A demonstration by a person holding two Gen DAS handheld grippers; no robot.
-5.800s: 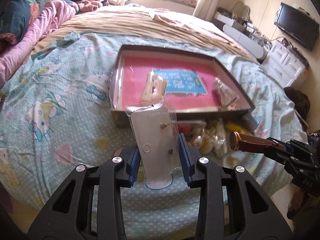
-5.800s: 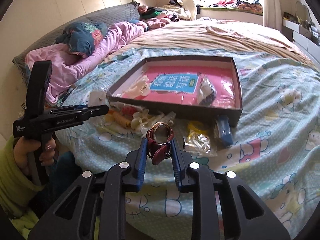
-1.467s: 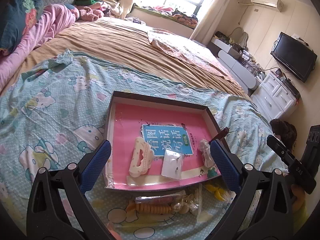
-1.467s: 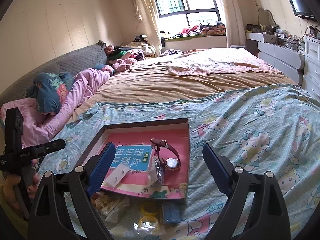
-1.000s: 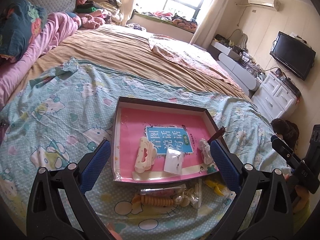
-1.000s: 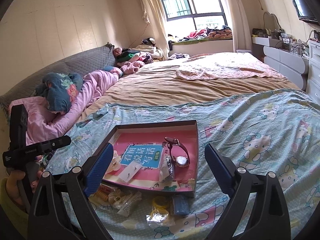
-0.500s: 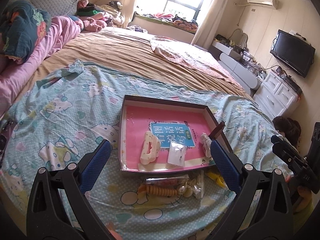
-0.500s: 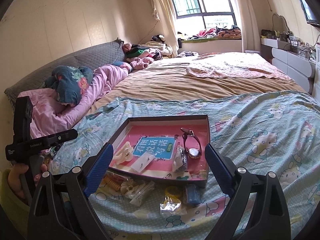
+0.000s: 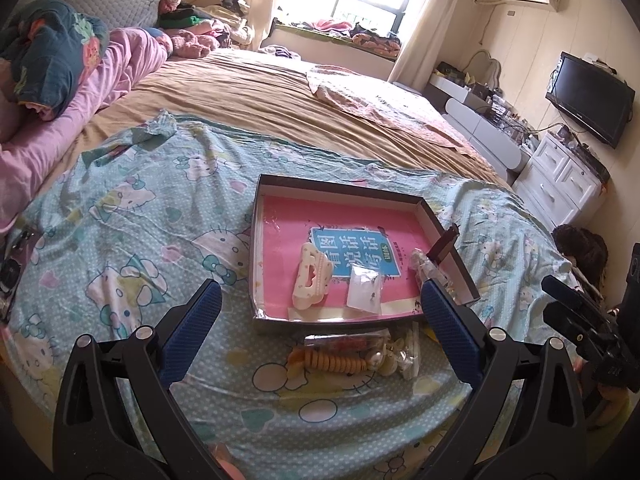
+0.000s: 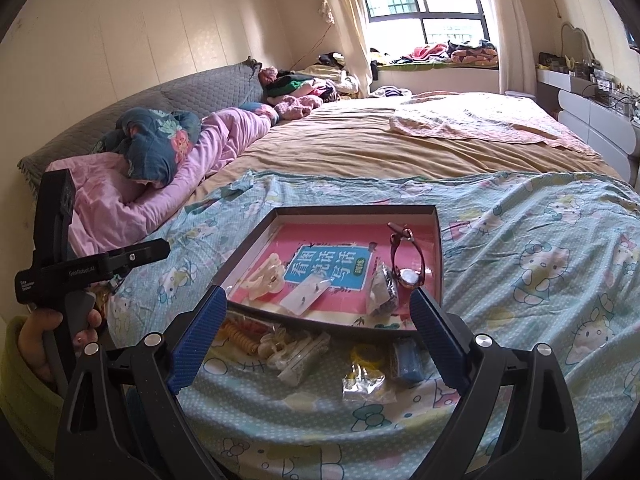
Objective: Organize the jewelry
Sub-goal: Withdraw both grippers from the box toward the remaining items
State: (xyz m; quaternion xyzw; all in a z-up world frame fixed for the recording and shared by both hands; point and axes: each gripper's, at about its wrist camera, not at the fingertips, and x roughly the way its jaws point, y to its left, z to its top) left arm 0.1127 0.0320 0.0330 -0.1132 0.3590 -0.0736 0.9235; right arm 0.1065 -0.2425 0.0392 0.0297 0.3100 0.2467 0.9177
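- Change noted: both my grippers have drawn back from the tray since the earlier frames. The earring packet and the watch, carried then, now lie inside it.
- Left gripper (image 9: 322, 322): jaws wide apart, empty, hovering above the near edge of the bed.
- Tray (image 9: 340, 184): dark-walled, pink-floored, on the blue cartoon sheet (image 9: 132, 208). Inside, left to right: cream hair claw (image 9: 312, 280), earring packet (image 9: 364, 290), small bagged item (image 9: 426, 270), watch (image 10: 408, 264) against the right wall.
- Loose pile, still outside, just before the tray's near wall: orange coil tie (image 9: 334, 362), clear bags (image 10: 298, 350), yellow bagged item (image 10: 364, 368), blue piece (image 10: 408, 362).
- Right gripper (image 10: 318, 338): jaws wide apart, empty.
- Governing relation, my judgement: the coil tie lies ahead and slightly below the left gripper, long axis crosswise to its fingers; left is nearer it, right nearer the yellow and blue items.
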